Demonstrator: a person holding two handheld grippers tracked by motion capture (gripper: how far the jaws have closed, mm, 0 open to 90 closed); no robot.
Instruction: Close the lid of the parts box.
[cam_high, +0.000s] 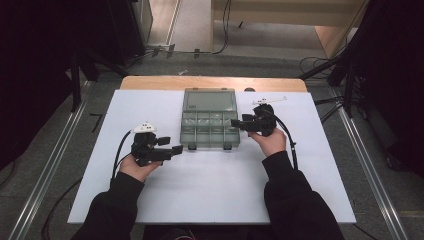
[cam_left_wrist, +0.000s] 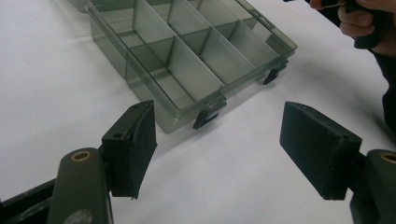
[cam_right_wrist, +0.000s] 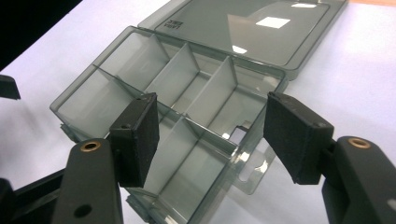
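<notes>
On the white bench (cam_high: 210, 190) sat a see-through box (cam_high: 210, 129) with little walls inside, right in the middle between the two hands. Its lid (cam_high: 210, 100) lay flat behind it, so the box was wide open and its small rooms looked empty.

The right hand-held gripper (cam_high: 239, 123) was at the right side of the box. Its jaws stood wide apart and held nothing, and the box edge lay just past them, maybe so it could steady the box.

The left hand-held gripper (cam_high: 176, 149) was near the front left corner, close to the dark latches (cam_left_wrist: 208, 114). Its jaws were wide open too, with nothing between them and not touching the box.

Nothing else was on the bench to get in the way. Black cables (cam_high: 121, 145) trailed from the grippers.
</notes>
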